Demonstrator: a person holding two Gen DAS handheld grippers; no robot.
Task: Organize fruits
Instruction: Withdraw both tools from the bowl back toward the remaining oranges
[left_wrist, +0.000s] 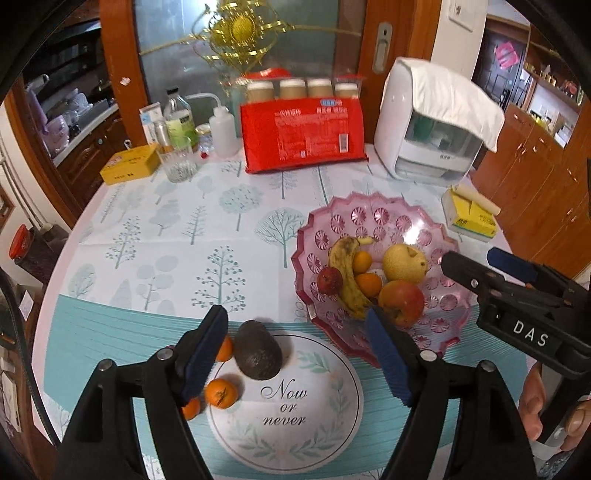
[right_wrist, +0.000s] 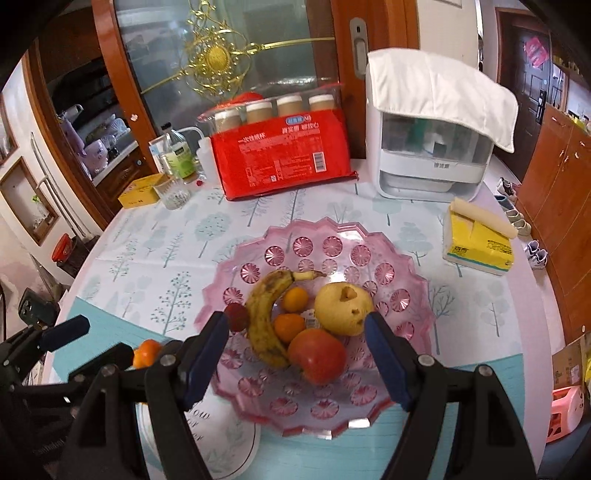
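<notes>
A pink glass fruit bowl (left_wrist: 436, 221) (right_wrist: 332, 236) holds a banana (left_wrist: 345, 275) (right_wrist: 264, 314), a yellow pear (left_wrist: 404, 262) (right_wrist: 343, 308), a red apple (left_wrist: 400, 301) (right_wrist: 317, 356), two small oranges (left_wrist: 367, 284) (right_wrist: 288, 326) and a small red fruit (left_wrist: 328, 280) (right_wrist: 236, 317). On the table lie a dark avocado (left_wrist: 256, 350) and three small oranges (left_wrist: 221, 393). My left gripper (left_wrist: 297, 352) is open, low over the avocado. My right gripper (right_wrist: 297, 354) is open and empty above the bowl; it also shows in the left wrist view (left_wrist: 480, 267).
A round "Now or never" mat (left_wrist: 295, 424) lies near the front edge. At the back stand a red pack of paper cups (left_wrist: 303, 136), a white appliance (left_wrist: 428, 122), bottles (left_wrist: 179, 118), a glass (left_wrist: 181, 162) and a yellow box (left_wrist: 129, 164). A tissue pack (left_wrist: 471, 214) lies right of the bowl.
</notes>
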